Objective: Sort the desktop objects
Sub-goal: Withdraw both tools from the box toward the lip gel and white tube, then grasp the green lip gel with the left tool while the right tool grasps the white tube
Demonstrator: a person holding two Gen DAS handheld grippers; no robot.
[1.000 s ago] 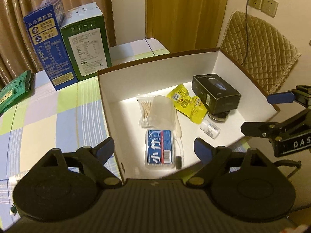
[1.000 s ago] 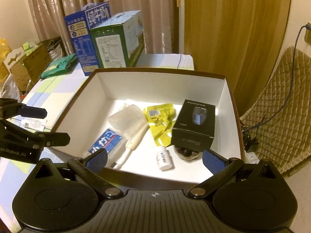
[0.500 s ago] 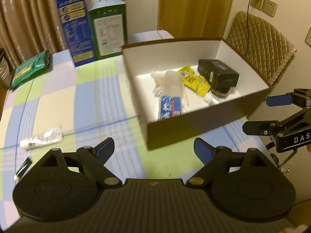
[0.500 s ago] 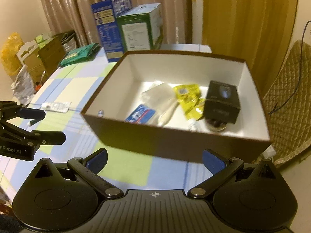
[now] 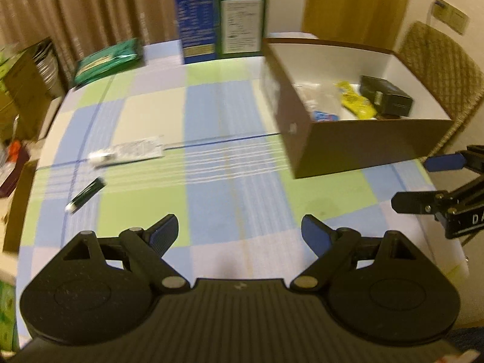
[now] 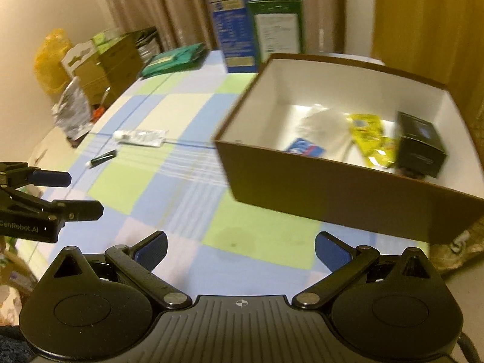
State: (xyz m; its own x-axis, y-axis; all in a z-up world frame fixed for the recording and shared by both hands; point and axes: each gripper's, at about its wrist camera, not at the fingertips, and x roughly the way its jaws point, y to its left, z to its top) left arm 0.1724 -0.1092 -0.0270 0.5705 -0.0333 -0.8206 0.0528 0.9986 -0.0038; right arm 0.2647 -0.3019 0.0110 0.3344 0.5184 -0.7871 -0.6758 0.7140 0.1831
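A brown cardboard box [image 5: 363, 151] with a white inside stands at the table's right; it also shows in the right wrist view [image 6: 332, 181]. It holds a black box [image 6: 422, 148], a yellow packet [image 6: 367, 134], a blue pack [image 6: 305, 148] and a clear bag. On the table's left lie a white tube [image 5: 130, 152] and a dark pen-like stick [image 5: 86, 195]; both show in the right wrist view, tube [image 6: 140, 136], stick [image 6: 103, 158]. My left gripper [image 5: 239, 231] and right gripper [image 6: 240, 243] are open and empty above the table's near edge.
A blue carton [image 5: 193, 15] and a green carton [image 5: 242, 15] stand at the table's back. A green packet [image 5: 109, 60] lies at the back left. Cardboard boxes and bags [image 6: 90, 66] stand beyond the left edge. A quilted chair [image 5: 441, 60] is behind the box.
Both grippers have pulled back and up from over the box to the table's near edge. The left view has swung left, and the tube and stick have come into view.
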